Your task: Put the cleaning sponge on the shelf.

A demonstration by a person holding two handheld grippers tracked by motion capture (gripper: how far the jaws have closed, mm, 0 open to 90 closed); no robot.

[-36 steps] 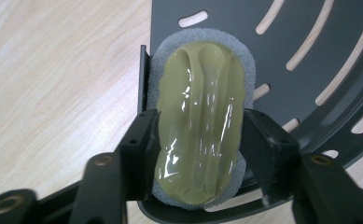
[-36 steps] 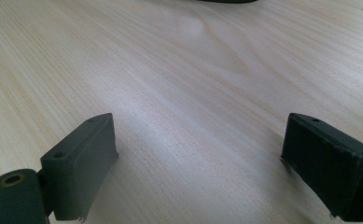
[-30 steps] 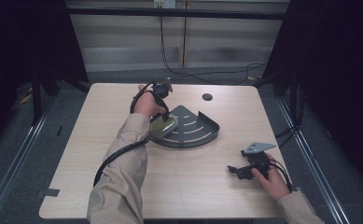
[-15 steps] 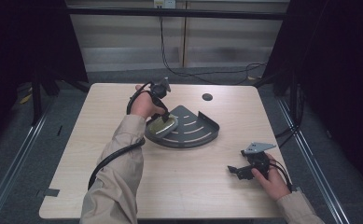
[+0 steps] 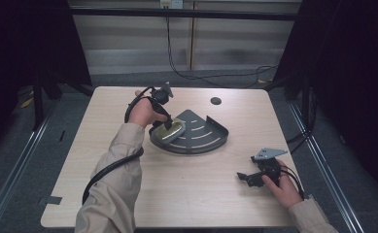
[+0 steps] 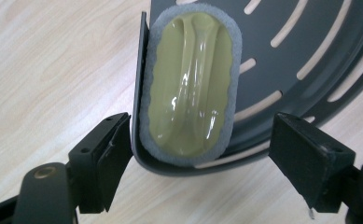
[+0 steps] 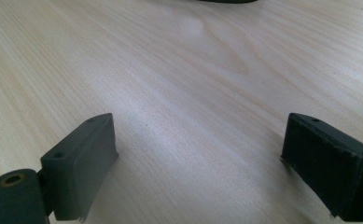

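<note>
Left tool point(image 5: 169, 122) sat over the near-left end of the dark grey slotted tray point(image 5: 211, 127), jaws wide apart and clamped on nothing; in the left gripper view one jaw stood outside the tray's upright wall, the other out over the tray's curved rim, with the scrub pad point(image 6: 190, 84) between them. Right tool point(image 5: 247, 177) rested low near the bench's point(image 5: 186, 194) right edge toward the front, jaws also spread, bare wood between them.

Step in hand looked like a grasp or a release of the pad, cannot tell which. If grasping: the left jaw was on the wrong side of the wall; closing would pinch wall plus pad; better to shift so both jaws land inside the tray, on the pad's long sides, then close gently since foam squashes.

Pad: oblong, grey foam border, glossy olive-yellow top with a raised ridge along its length; lay flat in the tray, one long side tight against the wall. Tray sat about mid-bench, toward the far side.
</note>
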